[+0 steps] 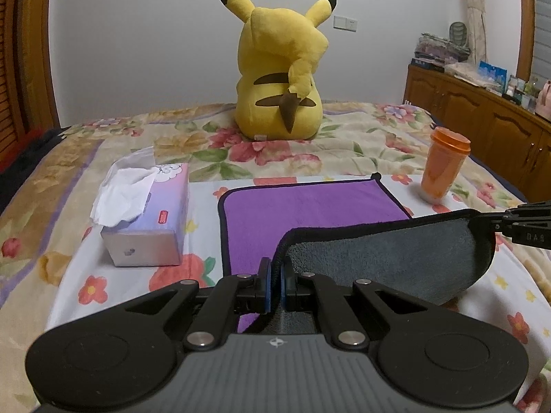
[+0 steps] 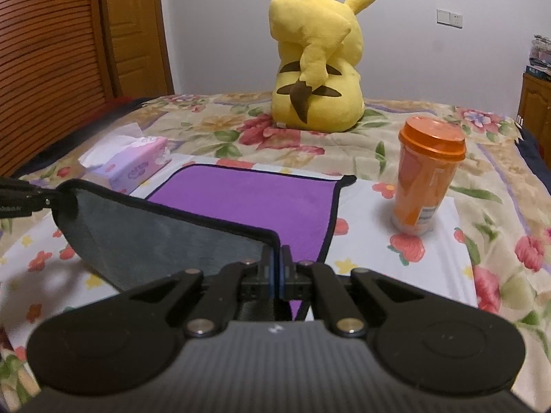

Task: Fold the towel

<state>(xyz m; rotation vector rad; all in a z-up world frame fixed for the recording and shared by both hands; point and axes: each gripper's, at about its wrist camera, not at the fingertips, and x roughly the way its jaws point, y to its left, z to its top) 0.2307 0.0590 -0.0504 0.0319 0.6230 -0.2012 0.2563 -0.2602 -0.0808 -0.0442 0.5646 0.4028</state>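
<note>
A towel (image 1: 292, 206), purple on one face and grey on the other with a dark hem, lies on a floral bedspread. Its near edge is lifted and shows the grey underside (image 1: 385, 258). My left gripper (image 1: 275, 275) is shut on the near left corner of the towel. My right gripper (image 2: 278, 268) is shut on the near right corner of the towel (image 2: 241, 196); it also shows at the right edge of the left wrist view (image 1: 496, 222). The lifted edge hangs stretched between the two grippers above the purple face.
A tissue box (image 1: 148, 216) stands left of the towel. An orange lidded cup (image 2: 427, 179) stands right of it. A large yellow plush toy (image 1: 279, 65) sits behind. A wooden cabinet (image 1: 482, 117) lines the right wall.
</note>
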